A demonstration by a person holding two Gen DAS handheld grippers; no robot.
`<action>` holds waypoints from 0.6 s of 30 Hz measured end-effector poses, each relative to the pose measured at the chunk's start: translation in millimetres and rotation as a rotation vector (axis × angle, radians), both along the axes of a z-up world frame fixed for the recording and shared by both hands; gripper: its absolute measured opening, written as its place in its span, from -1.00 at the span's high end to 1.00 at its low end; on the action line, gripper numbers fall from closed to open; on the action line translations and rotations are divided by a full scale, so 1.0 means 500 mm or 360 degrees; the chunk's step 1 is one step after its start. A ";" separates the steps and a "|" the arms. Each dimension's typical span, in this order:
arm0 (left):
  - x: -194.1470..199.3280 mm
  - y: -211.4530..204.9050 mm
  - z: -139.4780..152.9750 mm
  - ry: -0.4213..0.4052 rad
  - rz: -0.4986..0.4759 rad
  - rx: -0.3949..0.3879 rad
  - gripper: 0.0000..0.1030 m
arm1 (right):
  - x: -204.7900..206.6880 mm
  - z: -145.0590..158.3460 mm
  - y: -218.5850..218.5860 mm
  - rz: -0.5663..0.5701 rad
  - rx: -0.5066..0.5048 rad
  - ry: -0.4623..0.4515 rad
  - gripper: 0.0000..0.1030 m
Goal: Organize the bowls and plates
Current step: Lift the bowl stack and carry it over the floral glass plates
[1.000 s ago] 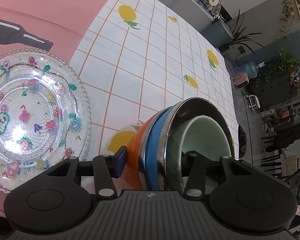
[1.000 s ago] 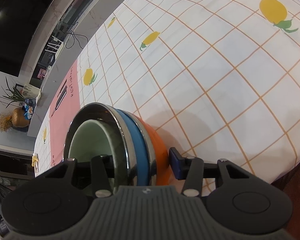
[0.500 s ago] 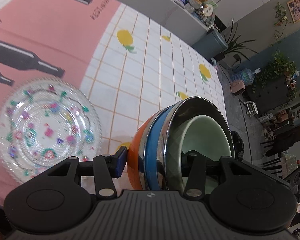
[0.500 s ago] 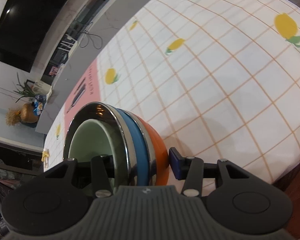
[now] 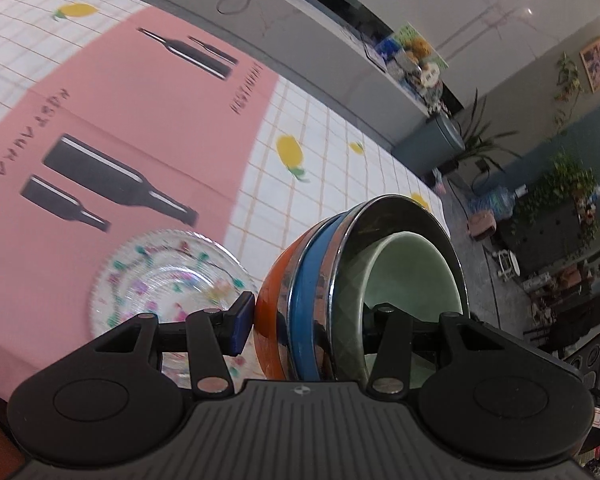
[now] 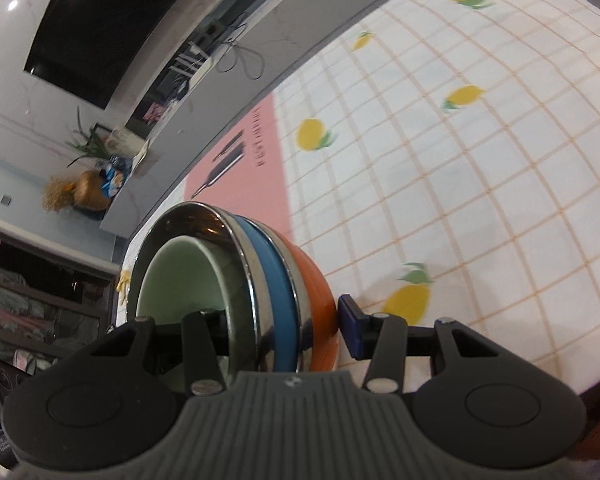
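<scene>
A nested stack of bowls (image 5: 320, 288), orange outside, then blue, steel and pale green inside, hangs tilted above the table. My left gripper (image 5: 308, 320) is shut on one side of the stack, one finger outside the orange wall and one inside the green bowl. My right gripper (image 6: 276, 324) is shut on the stack of bowls (image 6: 268, 272) from the opposite side in the same way. A clear glass plate (image 5: 164, 276) with coloured flower prints lies on the pink mat below and to the left of the left gripper.
The table carries a white checked cloth (image 6: 460, 160) with lemon prints and a pink mat (image 5: 100, 120) with bottle pictures. A grey counter (image 5: 300, 40) runs behind the table. Floor, plants and furniture lie beyond the table's right edge in the left wrist view.
Both grippers have risen with the bowl stack held between them. The table and glass plate have dropped further below, and more of the room shows in both views.
</scene>
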State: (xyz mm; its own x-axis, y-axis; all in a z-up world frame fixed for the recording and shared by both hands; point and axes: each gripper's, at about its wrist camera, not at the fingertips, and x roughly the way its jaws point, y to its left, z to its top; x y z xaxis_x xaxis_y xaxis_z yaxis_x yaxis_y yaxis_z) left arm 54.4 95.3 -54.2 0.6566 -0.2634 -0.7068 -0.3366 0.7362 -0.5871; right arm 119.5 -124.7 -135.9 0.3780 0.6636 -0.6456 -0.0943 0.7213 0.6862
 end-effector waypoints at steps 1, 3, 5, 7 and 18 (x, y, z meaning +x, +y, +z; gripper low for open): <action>-0.004 0.011 0.000 -0.0003 0.0013 -0.0003 -0.04 | 0.001 0.002 0.011 0.0015 -0.0002 -0.0005 0.09; -0.008 0.029 -0.002 -0.0004 0.0039 -0.0009 -0.04 | 0.005 0.004 0.033 0.0045 -0.0009 -0.0008 0.09; -0.013 0.046 -0.004 -0.0002 0.0064 -0.0012 -0.04 | 0.009 0.003 0.054 0.0072 -0.0013 -0.0005 0.09; -0.015 0.062 -0.007 0.0002 0.0086 -0.0014 -0.04 | 0.013 0.002 0.075 0.0099 -0.0017 -0.0002 0.09; -0.024 0.124 -0.062 0.0118 0.0174 -0.0068 -0.04 | 0.035 -0.045 0.153 0.0212 -0.0073 0.0097 0.09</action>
State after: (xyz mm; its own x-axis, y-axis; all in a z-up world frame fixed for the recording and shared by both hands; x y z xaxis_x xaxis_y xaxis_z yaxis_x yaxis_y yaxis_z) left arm 42.2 157.2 -85.2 0.6294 -0.2243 -0.7440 -0.4569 0.6676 -0.5878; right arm 136.8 -48.1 -158.2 0.2477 0.6746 -0.6953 -0.1506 0.7358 0.6603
